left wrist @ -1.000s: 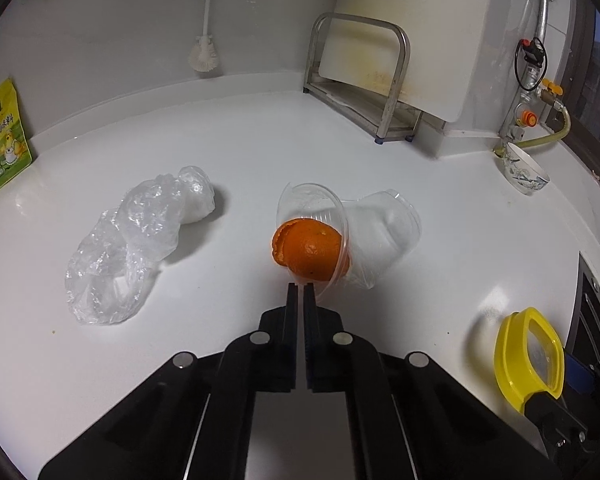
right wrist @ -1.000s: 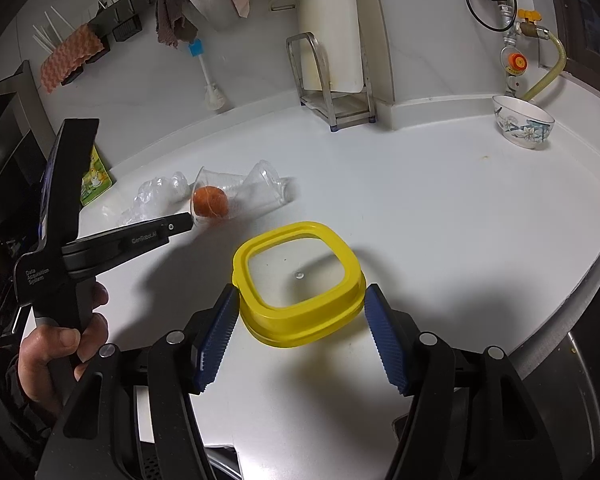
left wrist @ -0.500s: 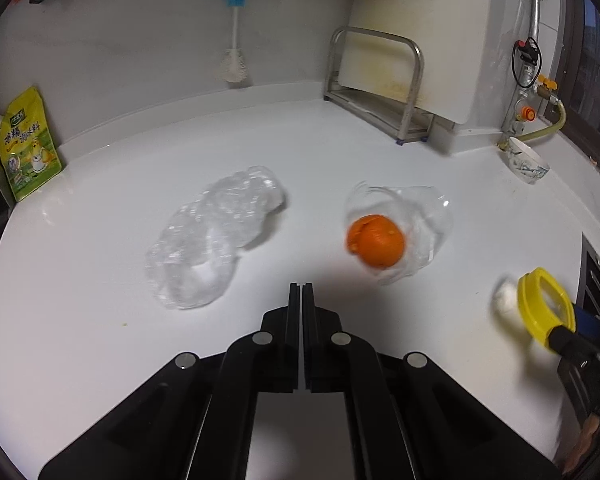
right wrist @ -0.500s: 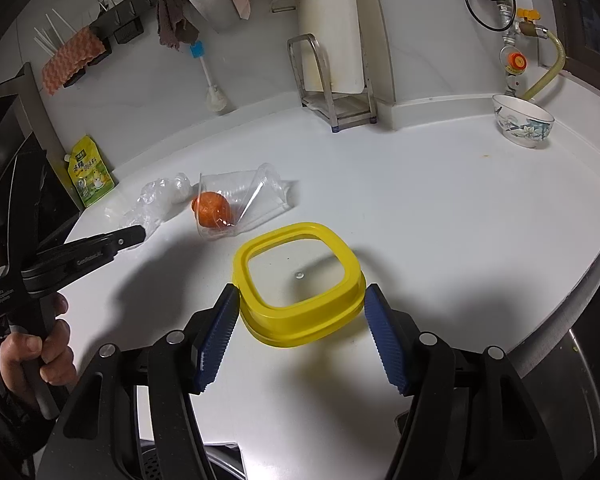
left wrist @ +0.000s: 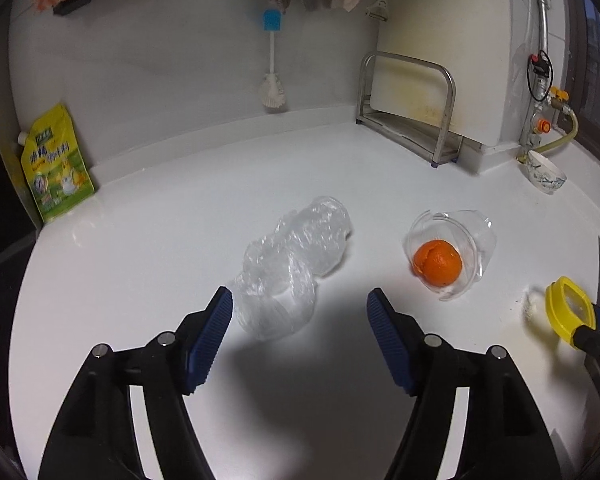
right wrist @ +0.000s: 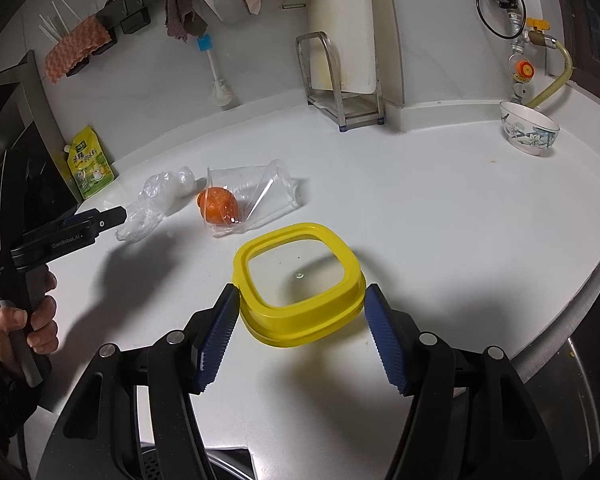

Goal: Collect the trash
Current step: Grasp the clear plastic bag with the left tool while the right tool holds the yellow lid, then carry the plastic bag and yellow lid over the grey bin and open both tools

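Observation:
A crumpled clear plastic bag (left wrist: 288, 268) lies on the white counter, just ahead of my left gripper (left wrist: 300, 304), which is open and empty. To its right an orange peel (left wrist: 438, 262) sits in a crushed clear cup (left wrist: 468, 240). My right gripper (right wrist: 300, 312) is shut on a yellow square container (right wrist: 300, 280) and holds it above the counter. In the right wrist view the bag (right wrist: 152, 204), the orange peel (right wrist: 220, 210) and the cup (right wrist: 260, 192) lie beyond the container, and the left gripper (right wrist: 112, 216) shows at the left.
A green pouch (left wrist: 54, 164) leans on the back wall at the left. A dish brush (left wrist: 272, 80) hangs on the wall. A metal rack (left wrist: 412, 112) with a cutting board stands at the back right. A patterned bowl (right wrist: 530, 134) sits near the gas valve.
My left gripper has pulled back from the cup and orange, swung left toward the plastic bag, and opened. The right gripper still holds the yellow container in place.

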Available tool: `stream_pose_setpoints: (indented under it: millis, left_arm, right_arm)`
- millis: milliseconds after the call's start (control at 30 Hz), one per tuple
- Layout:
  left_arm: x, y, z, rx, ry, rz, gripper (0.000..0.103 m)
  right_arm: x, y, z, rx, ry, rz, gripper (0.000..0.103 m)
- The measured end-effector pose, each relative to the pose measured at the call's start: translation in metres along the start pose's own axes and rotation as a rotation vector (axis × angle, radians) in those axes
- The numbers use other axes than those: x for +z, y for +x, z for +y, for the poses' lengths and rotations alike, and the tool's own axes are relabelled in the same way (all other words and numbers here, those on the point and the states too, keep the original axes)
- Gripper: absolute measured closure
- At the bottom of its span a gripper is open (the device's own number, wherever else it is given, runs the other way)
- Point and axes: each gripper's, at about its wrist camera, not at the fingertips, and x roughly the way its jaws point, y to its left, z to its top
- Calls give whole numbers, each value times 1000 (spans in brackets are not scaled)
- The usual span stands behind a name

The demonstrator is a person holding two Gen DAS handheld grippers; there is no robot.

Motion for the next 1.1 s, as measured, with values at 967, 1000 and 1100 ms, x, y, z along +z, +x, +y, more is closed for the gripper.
stream_pose_setpoints:
  millis: [967,1000,1100]
  left_arm:
    - [34,61,0,-49,-55,89,83]
    - [32,52,0,-53,-54,77,83]
    - [21,17,1,-61,-48,41,83]
  right_arm:
    - [-3,-4,6,1,46,1,41]
    - [-5,-6,6,2,52,-1,41]
    - [-15,-17,9,-4,72,-8,41]
